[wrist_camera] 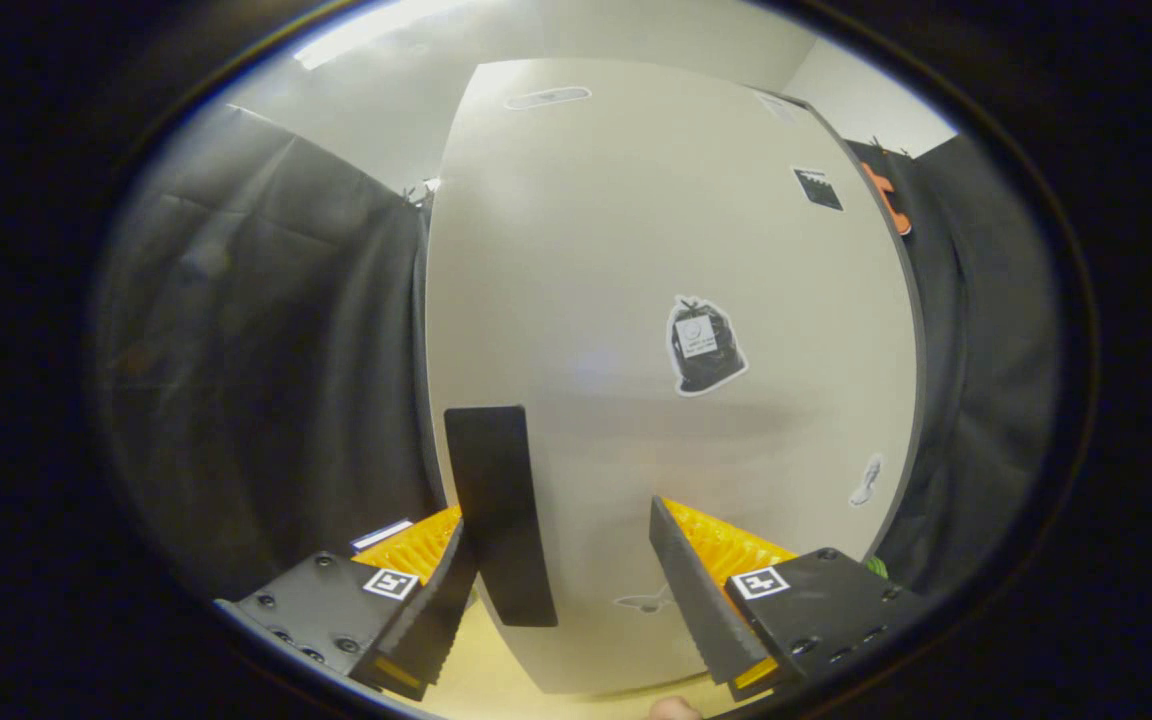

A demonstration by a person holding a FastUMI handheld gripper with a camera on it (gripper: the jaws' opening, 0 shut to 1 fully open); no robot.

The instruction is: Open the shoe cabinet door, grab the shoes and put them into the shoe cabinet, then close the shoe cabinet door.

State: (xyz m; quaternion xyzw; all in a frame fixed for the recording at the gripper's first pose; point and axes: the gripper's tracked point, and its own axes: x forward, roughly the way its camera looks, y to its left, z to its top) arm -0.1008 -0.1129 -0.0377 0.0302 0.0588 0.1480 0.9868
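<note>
The shoe cabinet door, a pale flat panel, stands close in front of me and rises well above the fingers. Its dark upright handle runs along the door's left edge. My gripper is open, and the handle stands between the fingers. The left finger sits right beside the handle, and I cannot tell whether it touches it. The right finger is well apart from the handle, in front of the bare door face. I cannot tell whether the door is closed or ajar.
Several stickers are on the door, the largest a dark bag shape above the right finger. Black cloth hangs on both sides of the cabinet. A light wooden surface lies below the door.
</note>
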